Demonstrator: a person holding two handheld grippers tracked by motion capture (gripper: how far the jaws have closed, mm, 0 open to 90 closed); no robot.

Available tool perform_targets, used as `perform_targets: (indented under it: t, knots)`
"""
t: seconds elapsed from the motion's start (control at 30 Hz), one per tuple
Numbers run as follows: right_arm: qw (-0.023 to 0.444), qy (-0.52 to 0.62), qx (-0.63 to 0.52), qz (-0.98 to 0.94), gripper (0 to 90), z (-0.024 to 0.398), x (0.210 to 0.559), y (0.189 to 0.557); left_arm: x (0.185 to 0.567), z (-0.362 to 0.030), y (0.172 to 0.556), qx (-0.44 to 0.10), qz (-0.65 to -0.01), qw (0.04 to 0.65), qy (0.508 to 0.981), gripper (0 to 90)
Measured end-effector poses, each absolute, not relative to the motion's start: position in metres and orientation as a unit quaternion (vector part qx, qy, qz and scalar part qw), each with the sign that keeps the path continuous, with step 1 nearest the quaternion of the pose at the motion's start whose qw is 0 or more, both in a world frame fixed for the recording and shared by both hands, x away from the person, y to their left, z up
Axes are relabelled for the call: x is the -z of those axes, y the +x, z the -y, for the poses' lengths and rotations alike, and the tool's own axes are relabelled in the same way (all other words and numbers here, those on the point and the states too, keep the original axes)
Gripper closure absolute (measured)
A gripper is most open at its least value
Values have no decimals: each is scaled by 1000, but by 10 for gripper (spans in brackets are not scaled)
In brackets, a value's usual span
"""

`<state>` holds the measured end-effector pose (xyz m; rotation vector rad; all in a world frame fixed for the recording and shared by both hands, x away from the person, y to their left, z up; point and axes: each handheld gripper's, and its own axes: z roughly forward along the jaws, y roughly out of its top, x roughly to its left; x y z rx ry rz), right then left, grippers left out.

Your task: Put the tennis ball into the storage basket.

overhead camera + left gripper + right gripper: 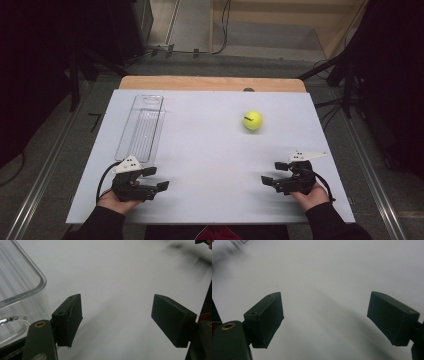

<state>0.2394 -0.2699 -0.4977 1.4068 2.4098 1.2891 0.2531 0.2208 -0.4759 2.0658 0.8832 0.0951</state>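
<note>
- Presently my left hand-held gripper (159, 178) rests at the near left of the white surface (200, 150), jaws spread, nothing between them; the clear plastic tray (141, 127) lies just beside it on the far side.
- My right hand-held gripper (270, 173) rests at the near right, jaws likewise spread and empty.
- The tennis ball (253, 120) sits alone on the far right part of the surface, well apart from both grippers.
- Risk: a ball rolls; an off-centre closure would likely squirt it away, possibly off the edge.
- Risk: the tray looks light and its walls are hard to see, so a careless left reach could knock it askew.
</note>
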Motion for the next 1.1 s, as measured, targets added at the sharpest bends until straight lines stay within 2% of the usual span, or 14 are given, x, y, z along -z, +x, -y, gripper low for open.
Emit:
perform_targets:
  t: [0.33,1.1]
  knots:
    - [38,471,-423,-773,118,271,496,240,476,-220,253,-38,-354,437,826,252]
    - [80,508,-428,-743,119,281,486,258,475,-222,253,-35,-356,441,823,254]
